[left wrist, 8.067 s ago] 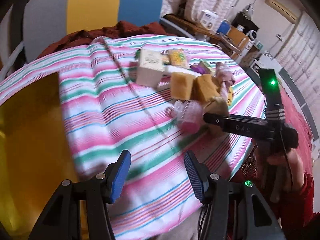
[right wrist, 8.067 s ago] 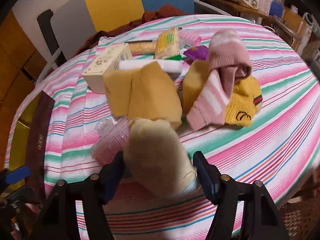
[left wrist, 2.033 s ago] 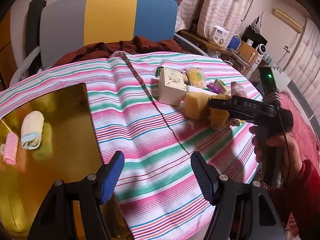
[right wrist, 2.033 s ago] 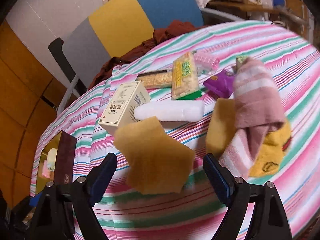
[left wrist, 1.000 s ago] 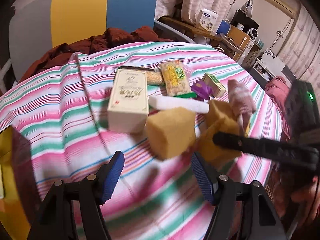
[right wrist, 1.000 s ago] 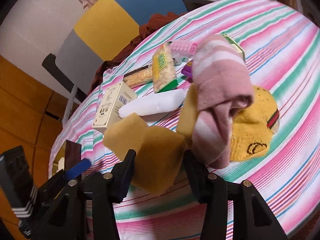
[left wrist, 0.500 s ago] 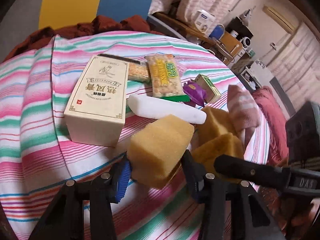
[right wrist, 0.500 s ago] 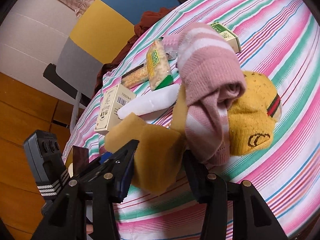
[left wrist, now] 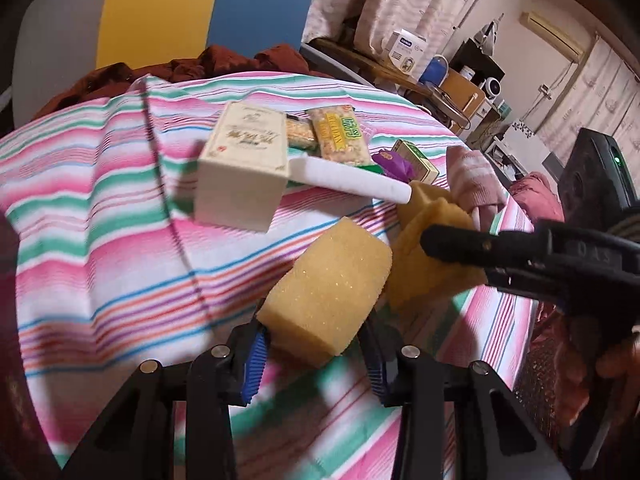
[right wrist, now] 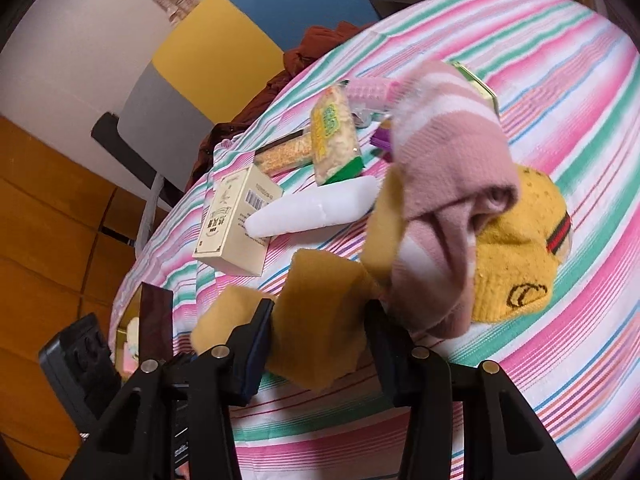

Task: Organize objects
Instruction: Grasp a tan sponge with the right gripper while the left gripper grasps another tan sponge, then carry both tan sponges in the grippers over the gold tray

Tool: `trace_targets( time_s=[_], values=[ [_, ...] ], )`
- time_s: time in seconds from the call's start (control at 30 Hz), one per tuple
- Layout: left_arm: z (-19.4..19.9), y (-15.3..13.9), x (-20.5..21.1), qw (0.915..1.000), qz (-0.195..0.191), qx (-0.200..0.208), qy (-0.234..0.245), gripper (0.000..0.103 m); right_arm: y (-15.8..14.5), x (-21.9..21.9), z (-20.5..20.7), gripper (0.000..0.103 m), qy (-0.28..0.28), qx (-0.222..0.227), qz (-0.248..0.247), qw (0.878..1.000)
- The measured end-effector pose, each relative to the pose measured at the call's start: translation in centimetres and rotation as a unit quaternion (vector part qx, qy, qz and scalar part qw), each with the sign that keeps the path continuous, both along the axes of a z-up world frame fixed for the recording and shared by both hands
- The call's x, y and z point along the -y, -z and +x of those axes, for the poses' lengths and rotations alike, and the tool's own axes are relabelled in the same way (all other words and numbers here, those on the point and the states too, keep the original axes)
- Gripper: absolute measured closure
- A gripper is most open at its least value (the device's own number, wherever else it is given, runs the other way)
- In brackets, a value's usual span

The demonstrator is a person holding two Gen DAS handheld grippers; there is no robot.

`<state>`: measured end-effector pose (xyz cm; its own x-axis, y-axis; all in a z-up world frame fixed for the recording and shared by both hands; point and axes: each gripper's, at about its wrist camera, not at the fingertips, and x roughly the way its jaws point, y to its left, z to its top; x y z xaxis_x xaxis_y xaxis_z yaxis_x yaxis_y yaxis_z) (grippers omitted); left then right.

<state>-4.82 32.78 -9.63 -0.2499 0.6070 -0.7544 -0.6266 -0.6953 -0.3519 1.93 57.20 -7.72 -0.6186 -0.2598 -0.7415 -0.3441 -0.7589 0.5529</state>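
round table under a striped cloth [left wrist: 100, 184], pile of stuff on it: cream box [left wrist: 244, 168], white roll [left wrist: 352, 182], snack packs [left wrist: 340, 136], pink striped sock [right wrist: 448, 184] lying over a yellow knit piece [right wrist: 516, 264]. step in hand looks like the pick: both grippers grabbing a sponge at once. left gripper [left wrist: 316, 350] jaws have just been closing, now narrow with the pads pressed on the near end of a yellow sponge block [left wrist: 328, 292], which sits low over the cloth near the table's front edge; can't tell if it's off the cloth. right gripper [right wrist: 318, 340] narrow too, clamped on a second, darker yellow sponge [right wrist: 320, 320] that touches the sock pile. next move, my guess: lift both clear without dragging the sock, then carry them off to wherever the sorted items go; that spot is barely in view at the right-wrist view's left edge.
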Motion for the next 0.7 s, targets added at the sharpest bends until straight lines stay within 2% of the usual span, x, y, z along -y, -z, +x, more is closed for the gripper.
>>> trace_targets(
  time_s=[0.17, 0.43, 0.7],
  values=[
    [0.8, -0.3, 2.0, 0.9999, 0.009, -0.001, -0.012, 0.062, -0.3, 0.7, -0.1, 0.057, -0.02, -0.011, 0.005, 1.0],
    [2.4, -1.6, 3.8, 0.9995, 0.028, -0.012, -0.01, 0.062, -1.2, 2.7, -0.4, 0.057, -0.048, -0.025, 0.04, 0.998],
    [4.3, -3.4, 6.6, 0.9983, 0.047, -0.035, -0.007, 0.062, -1.4, 4.6, -0.7, 0.057, -0.078, -0.03, 0.062, 0.995]
  ],
)
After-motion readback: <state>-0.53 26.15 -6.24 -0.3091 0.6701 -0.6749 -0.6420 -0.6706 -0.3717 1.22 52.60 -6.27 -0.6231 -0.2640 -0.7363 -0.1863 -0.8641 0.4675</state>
